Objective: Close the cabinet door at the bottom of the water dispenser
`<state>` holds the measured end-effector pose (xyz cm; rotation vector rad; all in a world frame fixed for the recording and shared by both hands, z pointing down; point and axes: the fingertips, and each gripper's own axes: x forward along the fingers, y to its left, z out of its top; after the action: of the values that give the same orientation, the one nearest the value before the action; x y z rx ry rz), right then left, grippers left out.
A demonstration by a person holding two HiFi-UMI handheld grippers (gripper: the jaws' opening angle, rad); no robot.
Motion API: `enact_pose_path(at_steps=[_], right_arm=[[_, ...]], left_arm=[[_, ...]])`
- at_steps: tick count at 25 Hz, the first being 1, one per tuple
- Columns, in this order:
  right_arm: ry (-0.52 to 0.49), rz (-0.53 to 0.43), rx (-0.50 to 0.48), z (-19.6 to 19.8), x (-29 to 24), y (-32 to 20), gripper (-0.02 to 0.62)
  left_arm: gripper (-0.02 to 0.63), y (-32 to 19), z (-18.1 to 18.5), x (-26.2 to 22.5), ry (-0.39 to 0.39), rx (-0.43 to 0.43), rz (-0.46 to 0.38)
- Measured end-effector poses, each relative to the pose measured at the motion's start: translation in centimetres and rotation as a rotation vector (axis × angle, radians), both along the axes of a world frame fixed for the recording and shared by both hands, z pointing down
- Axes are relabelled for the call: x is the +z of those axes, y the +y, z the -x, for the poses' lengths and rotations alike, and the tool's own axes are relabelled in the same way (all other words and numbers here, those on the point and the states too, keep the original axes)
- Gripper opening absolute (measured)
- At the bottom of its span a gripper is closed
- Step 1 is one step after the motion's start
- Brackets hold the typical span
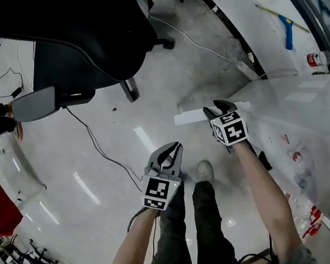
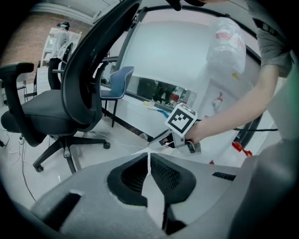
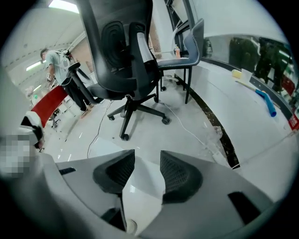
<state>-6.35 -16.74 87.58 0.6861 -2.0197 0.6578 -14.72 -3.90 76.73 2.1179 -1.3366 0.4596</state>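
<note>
- The water dispenser point(image 1: 309, 140) stands at the person's right. Its lower front is faced by the right arm, so the cabinet at its base is within reach.
- A black office chair point(image 1: 75, 32) is parked well apart across the floor. It is judged to be clear of the door's swing.
- The cabinet door point(image 1: 190, 117) is seen from above as a narrow white slab standing out from the dispenser's lower front. It is therefore judged to be still open.
- The right gripper point(image 1: 219, 108) is held at the door's near end, with its jaws parted by a moderate gap.
  - In the right gripper view the white panel fills the space between and behind the pads.
  - No clamping can be made out there. The gripper seems placed to push the door, not to grasp it.
- The left gripper point(image 1: 170, 153) is held back over the floor, beside the person's leg and apart from the door.
  - Its jaws are brought almost together, with only a thin slit left, and nothing is held.
  - It is judged to be kept out of the way.
</note>
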Motion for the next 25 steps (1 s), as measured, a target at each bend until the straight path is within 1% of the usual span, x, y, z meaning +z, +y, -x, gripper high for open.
enact_pose_path(at_steps=[4, 9, 14, 15, 16, 17, 18, 21, 25], right_arm=[[0.010, -0.008, -0.088, -0.4, 0.1, 2.1, 0.170], [0.011, -0.017, -0.197, -0.8, -0.1, 4.1, 0.170], [0.002, -0.021, -0.287, -1.4, -0.3, 5.7, 0.170], [0.002, -0.022, -0.305, -1.5, -0.3, 6.0, 0.170], [0.001, -0.024, -0.323, -1.7, -0.3, 6.3, 0.170], [-0.001, -0.024, -0.341, -1.8, -0.2, 6.5, 0.170], [-0.002, -0.024, -0.357, -2.0, -0.2, 6.8, 0.170], [0.007, -0.014, -0.395, -2.4, -0.3, 7.6, 0.170], [0.025, -0.007, -0.427, -3.1, -0.3, 8.7, 0.169]], left_arm=[[0.009, 0.6, 0.3, 2.5, -0.039, 0.080, 0.029], [0.011, 1.7, -1.1, 5.8, -0.079, 0.227, 0.063], [0.011, 2.9, -2.3, 9.1, -0.080, 0.324, 0.113], [0.012, 3.2, -2.6, 9.6, -0.074, 0.350, 0.127], [0.028, 3.5, -2.9, 10.0, -0.062, 0.380, 0.142], [0.062, 3.8, -3.4, 10.3, -0.043, 0.414, 0.154], [0.082, 4.1, -4.0, 10.4, -0.021, 0.448, 0.162], [0.084, 5.0, -5.5, 10.7, 0.024, 0.518, 0.179], [0.084, 6.5, -7.6, 10.8, 0.093, 0.553, 0.218]])
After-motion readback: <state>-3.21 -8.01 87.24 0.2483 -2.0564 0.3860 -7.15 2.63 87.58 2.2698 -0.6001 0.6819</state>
